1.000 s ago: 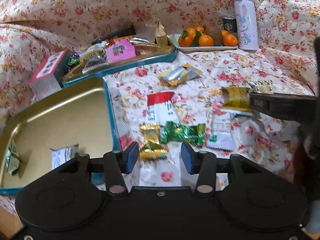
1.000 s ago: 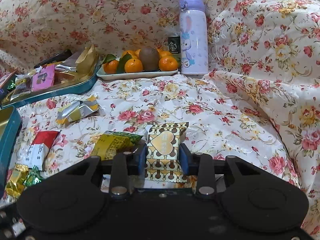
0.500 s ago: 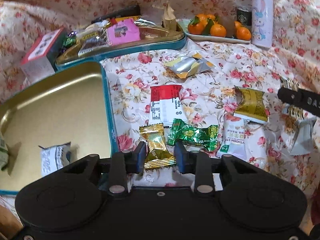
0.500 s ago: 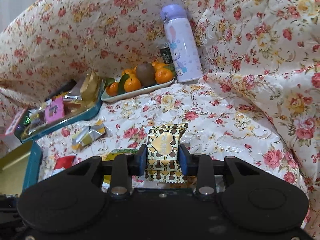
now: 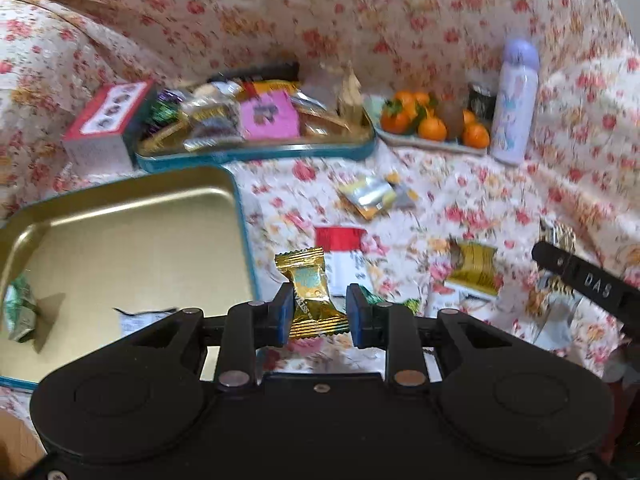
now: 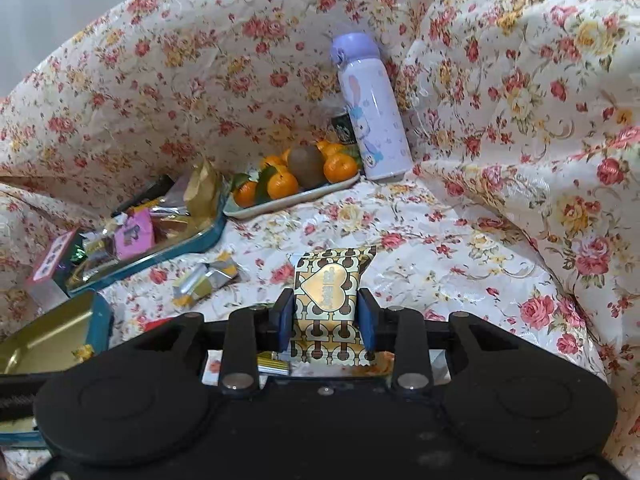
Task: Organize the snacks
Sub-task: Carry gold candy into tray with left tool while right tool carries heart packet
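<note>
Left wrist view: my left hand-held gripper (image 5: 318, 314) has a gold candy (image 5: 314, 294) between its blue pads. The jaws are closing on it, and the candy looks lifted off the floral cloth (image 5: 472, 196). An open gold tin (image 5: 120, 240) lies just to the left, holding a green candy (image 5: 20, 314) and a white packet (image 5: 140, 322). Loose snacks lie on the cloth beyond: a red-and-white packet (image 5: 344, 252), a silver packet (image 5: 370, 196), a yellow packet (image 5: 474, 266). A second tin (image 5: 256, 148), full of snacks, sits further back beside a fruit plate (image 5: 432, 140) and a bottle (image 5: 514, 104).

Right wrist view: my right hand-held gripper (image 6: 326, 320) is clamped narrowly on a heart-print packet (image 6: 330, 292), held upright above the cloth.

Risks, as I judge them: the gold candy is pinched low on its slick wrapper, so it could twist or slide out before reaching the tin. The picture is blurred with motion, and a fast swing makes that likelier. Both grippers are near each other, so heading for the same tin they could collide. The heart-print packet, squeezed at its sides, could buckle and crush its contents.
</note>
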### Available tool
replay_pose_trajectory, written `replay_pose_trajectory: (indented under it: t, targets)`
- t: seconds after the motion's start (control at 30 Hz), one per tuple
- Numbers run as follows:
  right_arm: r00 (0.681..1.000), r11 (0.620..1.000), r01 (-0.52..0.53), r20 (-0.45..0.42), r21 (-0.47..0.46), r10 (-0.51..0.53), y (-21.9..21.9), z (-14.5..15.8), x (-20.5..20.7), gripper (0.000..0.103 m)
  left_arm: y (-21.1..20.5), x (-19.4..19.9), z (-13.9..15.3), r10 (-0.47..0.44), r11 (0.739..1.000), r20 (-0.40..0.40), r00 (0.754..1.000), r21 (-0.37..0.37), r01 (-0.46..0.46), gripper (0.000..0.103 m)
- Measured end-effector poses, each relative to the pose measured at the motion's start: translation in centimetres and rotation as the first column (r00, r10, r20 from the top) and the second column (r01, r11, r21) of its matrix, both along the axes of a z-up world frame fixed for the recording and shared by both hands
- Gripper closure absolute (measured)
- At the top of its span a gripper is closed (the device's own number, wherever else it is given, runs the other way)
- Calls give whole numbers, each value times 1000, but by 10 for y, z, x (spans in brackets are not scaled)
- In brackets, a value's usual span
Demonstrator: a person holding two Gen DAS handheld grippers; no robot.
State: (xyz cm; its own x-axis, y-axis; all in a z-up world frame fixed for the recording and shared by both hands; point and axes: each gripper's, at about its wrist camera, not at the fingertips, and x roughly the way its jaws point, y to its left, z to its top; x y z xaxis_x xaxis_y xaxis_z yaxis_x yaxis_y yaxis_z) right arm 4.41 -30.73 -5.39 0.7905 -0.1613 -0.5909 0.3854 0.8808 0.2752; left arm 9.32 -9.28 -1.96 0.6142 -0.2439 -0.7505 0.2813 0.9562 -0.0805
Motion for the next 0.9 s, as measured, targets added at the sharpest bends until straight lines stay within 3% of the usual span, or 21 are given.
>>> replay_pose_trajectory:
  t: [0.23,0.53,0.9]
  targets:
    - [998,998,-59,14,9,59,26,19,-4,68,51,-7,20,64,998,29,998,3,-64,68]
    - [979,979,-204,14,4,204,94,33,2,68,134,-10,17,187,981,19,982,52,-188,68]
    - [899,899,-438,2,-11,438,196,44,19,68,197,-1,2,286,957,-63,956,-27,-288,68]
